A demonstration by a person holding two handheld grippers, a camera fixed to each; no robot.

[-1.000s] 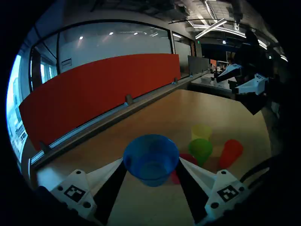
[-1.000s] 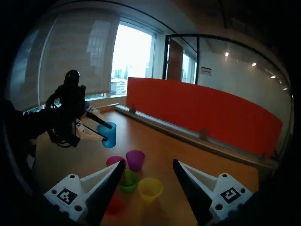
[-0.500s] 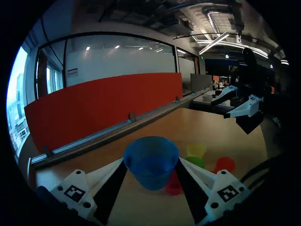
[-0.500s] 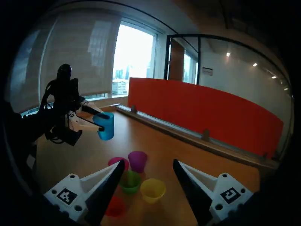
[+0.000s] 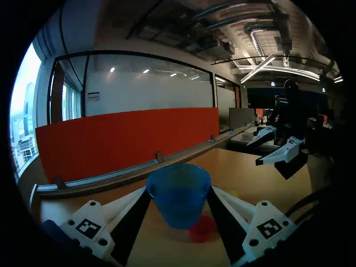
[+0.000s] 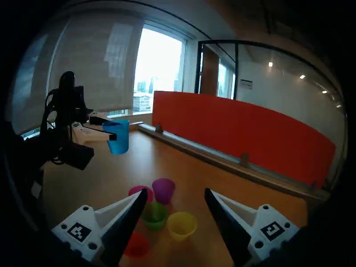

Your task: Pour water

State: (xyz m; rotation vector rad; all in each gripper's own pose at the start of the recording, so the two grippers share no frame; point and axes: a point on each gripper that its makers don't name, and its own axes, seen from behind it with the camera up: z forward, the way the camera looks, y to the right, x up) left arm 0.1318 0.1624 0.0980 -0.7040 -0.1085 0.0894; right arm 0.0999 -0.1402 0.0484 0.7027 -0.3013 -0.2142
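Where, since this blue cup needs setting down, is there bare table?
Bare table runs between the purple cup and the orange divider, and below the held blue cup. Crowded near the right tool: four cups ring the green cup.

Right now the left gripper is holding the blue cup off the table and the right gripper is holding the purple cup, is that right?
Not quite. The left gripper does hold the blue cup off the table, but the right gripper holds nothing: the right gripper view shows its fingers open and the purple cup standing on the table.
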